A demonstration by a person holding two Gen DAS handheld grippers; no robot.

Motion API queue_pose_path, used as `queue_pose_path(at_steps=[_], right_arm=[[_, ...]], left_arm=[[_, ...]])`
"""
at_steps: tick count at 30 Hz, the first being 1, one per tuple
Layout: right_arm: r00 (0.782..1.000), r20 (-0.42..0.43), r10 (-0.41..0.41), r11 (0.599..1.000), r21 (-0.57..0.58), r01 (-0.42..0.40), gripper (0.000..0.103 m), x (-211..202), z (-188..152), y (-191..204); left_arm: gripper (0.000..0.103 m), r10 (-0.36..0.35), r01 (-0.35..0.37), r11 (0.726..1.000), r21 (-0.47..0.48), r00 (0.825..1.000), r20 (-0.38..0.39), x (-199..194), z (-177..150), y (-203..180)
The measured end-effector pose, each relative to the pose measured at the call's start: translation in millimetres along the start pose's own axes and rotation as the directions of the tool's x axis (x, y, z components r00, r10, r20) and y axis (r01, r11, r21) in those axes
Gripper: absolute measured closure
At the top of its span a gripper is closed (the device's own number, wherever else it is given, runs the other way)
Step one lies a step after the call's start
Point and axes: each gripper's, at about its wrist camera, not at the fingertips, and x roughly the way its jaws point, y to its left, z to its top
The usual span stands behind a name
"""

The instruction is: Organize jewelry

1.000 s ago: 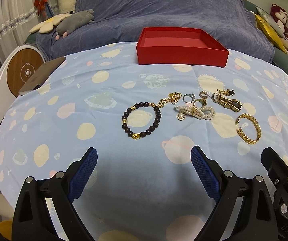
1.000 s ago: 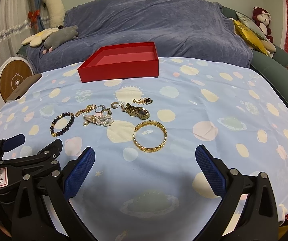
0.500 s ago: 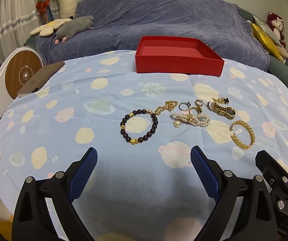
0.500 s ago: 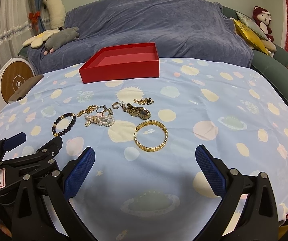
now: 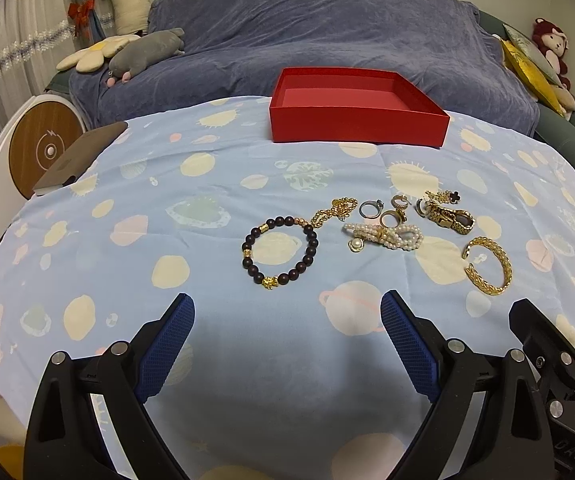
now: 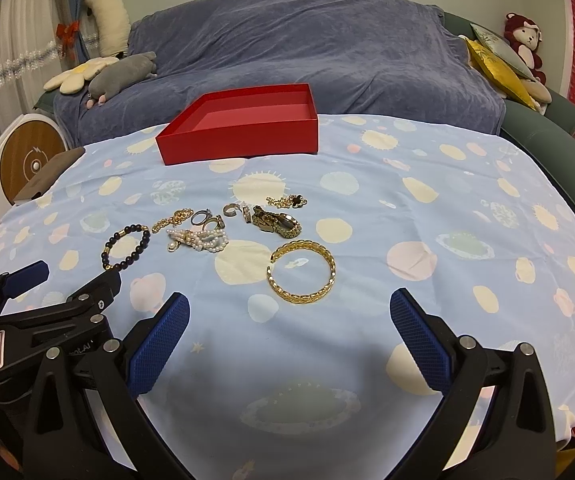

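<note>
Jewelry lies in a cluster on the blue patterned cloth: a dark bead bracelet (image 5: 279,252) (image 6: 125,246), a pearl piece (image 5: 385,235) (image 6: 198,240), a gold watch (image 5: 449,216) (image 6: 279,222), several rings (image 5: 370,208) and a gold cuff bangle (image 5: 487,265) (image 6: 301,271). An empty red box (image 5: 357,106) (image 6: 241,124) stands behind them. My left gripper (image 5: 287,336) is open and empty, short of the bead bracelet. My right gripper (image 6: 289,334) is open and empty, just short of the gold bangle.
A blue-covered sofa (image 5: 319,40) with plush toys (image 5: 143,50) runs behind the table. A brown flat object (image 5: 81,156) lies at the table's left edge beside a round wooden disc (image 5: 45,148). The left gripper's body shows at lower left of the right wrist view (image 6: 35,312).
Both grippers have risen and drawn back slightly, so the jewelry and box sit a little farther off. Nothing on the table has moved.
</note>
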Motion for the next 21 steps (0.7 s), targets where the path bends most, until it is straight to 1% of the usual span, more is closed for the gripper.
queue_pose_path(at_steps=[14, 21], right_arm=[[1.000, -0.002, 0.000, 1.000, 0.004, 0.000, 0.005, 1.6, -0.2, -0.2], [1.000, -0.002, -0.001, 1.000, 0.003, 0.001, 0.005, 1.1, -0.3, -0.6]], left_arm=[[0.011, 0.004, -0.005, 1.000, 0.017, 0.999, 0.037, -3.5, 0.5, -0.5], [0.011, 0.005, -0.006, 1.000, 0.021, 0.999, 0.040, -4.0, 0.5, -1.7]])
